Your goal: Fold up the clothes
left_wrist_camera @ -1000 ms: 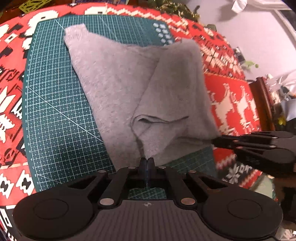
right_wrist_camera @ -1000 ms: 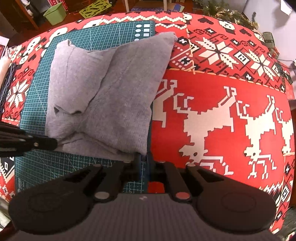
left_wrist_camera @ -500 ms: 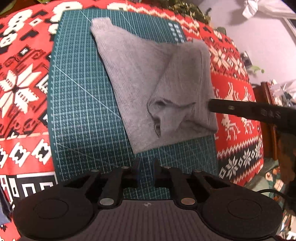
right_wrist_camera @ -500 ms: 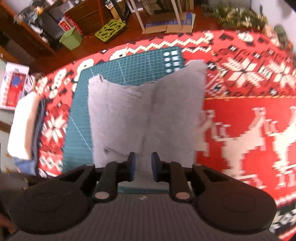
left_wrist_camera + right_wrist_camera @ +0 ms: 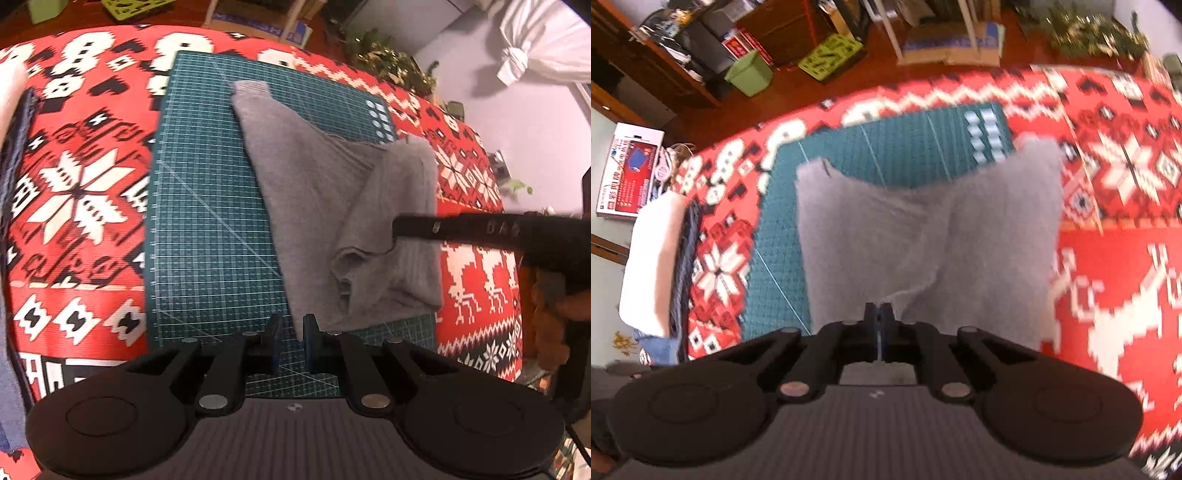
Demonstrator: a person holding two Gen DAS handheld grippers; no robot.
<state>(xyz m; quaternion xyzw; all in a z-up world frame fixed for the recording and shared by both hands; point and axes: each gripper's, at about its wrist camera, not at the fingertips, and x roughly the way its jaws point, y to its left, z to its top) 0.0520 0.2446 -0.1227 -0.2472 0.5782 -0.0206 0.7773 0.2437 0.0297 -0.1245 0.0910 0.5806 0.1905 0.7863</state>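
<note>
A grey knit garment (image 5: 325, 206) is lying partly folded on a green cutting mat (image 5: 207, 229), with one narrow end reaching toward the mat's far edge and the bulk of it bunching into loose creases at the near right corner, where its right edge is spilling over onto the red patterned tablecloth (image 5: 74, 177). The right gripper (image 5: 878, 314) is pinching a fold of the grey fabric, its fingers pressed together with only a sliver between them and cloth rising up just ahead of the tips; in the left wrist view it is showing as a dark bar reaching in from the right with its tip buried in the garment's creased part. The left gripper (image 5: 291, 332) is hovering over the near edge of the mat with its fingers parted a narrow way and nothing between them, the garment's near hem lying just beyond the tips. At the far left of the table a white and blue stack of cloth (image 5: 653, 266) is sitting well apart from the mat. Beyond the table, a green bin (image 5: 750, 72) is standing on the wooden floor.
</note>
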